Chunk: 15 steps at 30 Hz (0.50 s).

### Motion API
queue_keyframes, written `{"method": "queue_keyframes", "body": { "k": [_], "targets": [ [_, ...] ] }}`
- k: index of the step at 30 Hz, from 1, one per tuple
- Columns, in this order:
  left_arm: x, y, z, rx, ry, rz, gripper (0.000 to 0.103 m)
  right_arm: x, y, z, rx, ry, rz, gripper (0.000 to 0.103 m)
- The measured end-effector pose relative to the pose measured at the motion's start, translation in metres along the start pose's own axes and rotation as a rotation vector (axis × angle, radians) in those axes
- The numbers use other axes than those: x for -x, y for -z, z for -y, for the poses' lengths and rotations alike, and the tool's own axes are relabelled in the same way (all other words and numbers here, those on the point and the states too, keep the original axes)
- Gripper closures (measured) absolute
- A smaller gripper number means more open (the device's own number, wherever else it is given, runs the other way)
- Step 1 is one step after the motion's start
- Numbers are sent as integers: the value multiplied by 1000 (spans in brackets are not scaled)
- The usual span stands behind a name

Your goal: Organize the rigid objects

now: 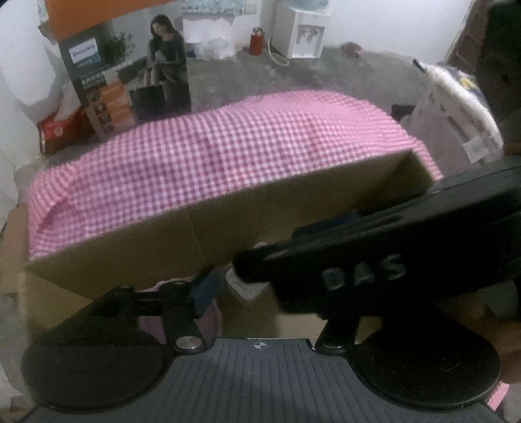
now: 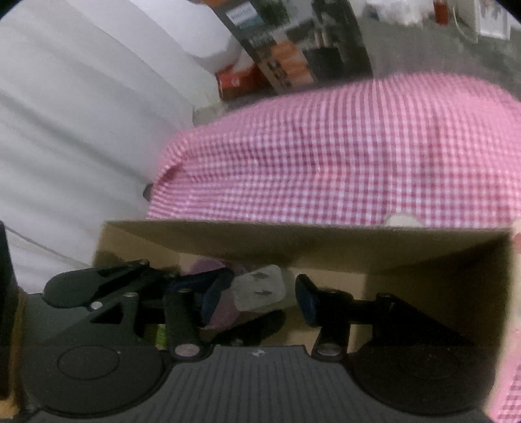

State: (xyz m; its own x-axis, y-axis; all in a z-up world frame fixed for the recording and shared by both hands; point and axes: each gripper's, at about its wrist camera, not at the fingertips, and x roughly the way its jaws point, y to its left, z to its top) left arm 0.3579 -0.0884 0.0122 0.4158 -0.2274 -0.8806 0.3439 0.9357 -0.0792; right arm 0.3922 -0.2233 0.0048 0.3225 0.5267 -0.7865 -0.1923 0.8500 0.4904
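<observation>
Item: cardboard box [image 2: 325, 244], open-topped, standing on a tabletop under a pink gingham cloth [image 2: 342, 156]. Its far wall runs across both wrist views, cloth beyond it at 12 o'clock.

Contents, partly seen: a pale grey block-shaped object [image 2: 259, 288] with dark marks, resting low in the box; a mauve item [image 2: 224, 309] just beside it at its 8 o'clock, kind not clear; a dark shape below them, too shadowed to name.

Right gripper [image 2: 257, 296]: reaching down into the box, jaws spread apart, the pale grey object lying between the blue pads [image 2: 306, 301] with a gap on the right-hand side. Nothing gripped.

Left gripper [image 1: 208, 293]: also over the box. One blue-padded finger shows; the right gripper's black body, lettered "DAS", crosses in front from 3 o'clock and hides the other, so I cannot tell how the left jaws stand.

Surroundings: a printed appliance carton [image 1: 123, 75] at 10 o'clock, a water dispenser [image 1: 301, 29] and red flask [image 1: 256, 40] at 12 o'clock on the floor.

Risks, as judged: the two tools are crowded in one box and may knock together. The contents lie close, so closing could catch the mauve item too. Motion blur suggests haste; a corner grip on the block may slip.
</observation>
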Motion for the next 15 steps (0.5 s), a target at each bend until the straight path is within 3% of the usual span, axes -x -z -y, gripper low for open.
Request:
{"method": "queue_keyframes", "body": {
  "k": [7,15],
  "targets": [
    [67,10,7,14,5,84,22,89,29,-26,63,-28,205,49],
    [162,58,19,-16,24,239,15,191,108,-49,108,-98,405,49]
  ]
}}
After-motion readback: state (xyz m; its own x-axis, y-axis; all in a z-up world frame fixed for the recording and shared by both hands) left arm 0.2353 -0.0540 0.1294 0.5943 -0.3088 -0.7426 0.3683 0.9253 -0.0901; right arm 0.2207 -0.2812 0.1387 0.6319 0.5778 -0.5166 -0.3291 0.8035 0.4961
